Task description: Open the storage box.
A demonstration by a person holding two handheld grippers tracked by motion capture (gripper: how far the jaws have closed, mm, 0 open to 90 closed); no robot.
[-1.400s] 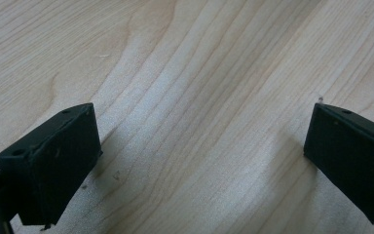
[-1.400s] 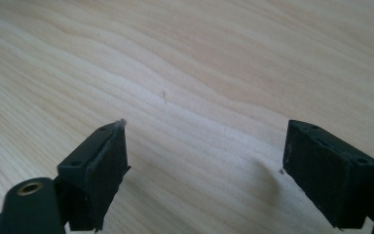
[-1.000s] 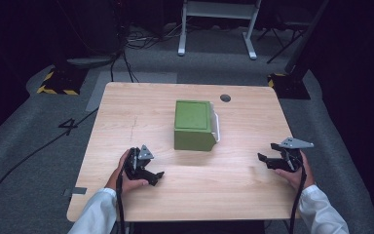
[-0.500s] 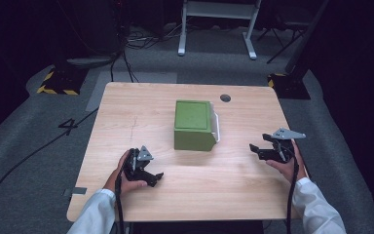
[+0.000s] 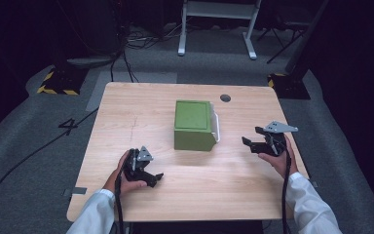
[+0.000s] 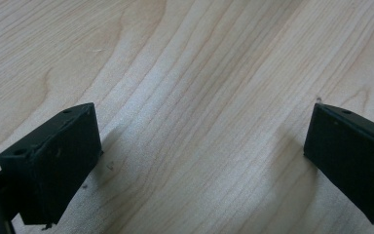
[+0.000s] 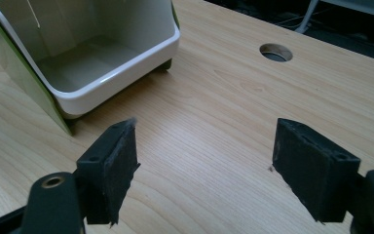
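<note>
A green box [image 5: 193, 124] lies on its side in the middle of the wooden table [image 5: 136, 112], and a white bin [image 5: 216, 126] sticks out of its right face. In the right gripper view the white bin [image 7: 102, 73] opens toward the camera and looks empty, with the green shell [image 7: 9, 73] around it. My right gripper [image 5: 251, 136] hovers just right of the box, open, its jaws pointing at the bin; nothing sits between its pads [image 7: 114, 170]. My left gripper [image 5: 153, 179] rests near the front left, open over bare wood [image 6: 199, 97].
A round cable hole [image 5: 225, 98] lies behind the box near the table's far edge, also seen as the hole [image 7: 275, 52] in the right gripper view. Beyond the table are a grey floor, cables and a white stand [image 5: 214, 19].
My right gripper has moved left, closer to the box's white bin. The left gripper and the box have stayed put.
</note>
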